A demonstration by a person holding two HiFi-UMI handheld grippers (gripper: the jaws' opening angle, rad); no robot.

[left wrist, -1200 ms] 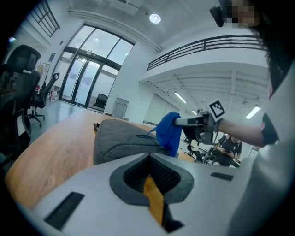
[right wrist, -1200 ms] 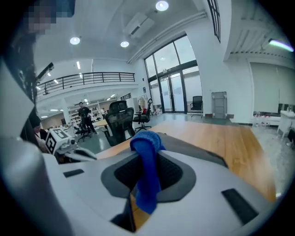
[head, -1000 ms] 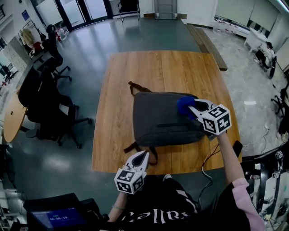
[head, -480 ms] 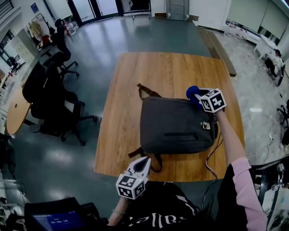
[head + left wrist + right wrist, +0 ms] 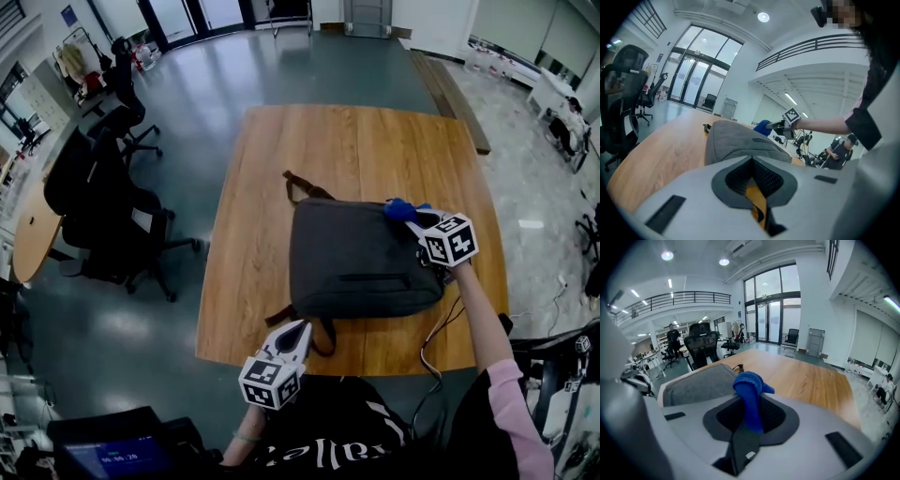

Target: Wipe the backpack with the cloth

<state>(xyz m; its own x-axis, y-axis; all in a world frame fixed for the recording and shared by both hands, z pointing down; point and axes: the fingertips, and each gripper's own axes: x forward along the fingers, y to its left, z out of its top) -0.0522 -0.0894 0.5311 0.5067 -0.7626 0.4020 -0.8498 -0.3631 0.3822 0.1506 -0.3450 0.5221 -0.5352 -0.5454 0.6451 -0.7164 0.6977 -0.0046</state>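
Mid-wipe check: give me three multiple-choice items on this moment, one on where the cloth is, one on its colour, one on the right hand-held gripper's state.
1. Where is the cloth?
A. at the far right corner of the backpack
B. on the floor
C. on a chair

2. What colour is the cloth?
A. white
B. blue
C. red

3. How is the right hand-held gripper?
A. open and empty
B. shut on a strap
C. shut on the cloth

Answers:
1 A: the head view shows the cloth at that corner of the backpack.
2 B: it shows blue in the head view and in the right gripper view.
3 C: the right gripper view shows the jaws closed on the cloth, which sticks out past them.
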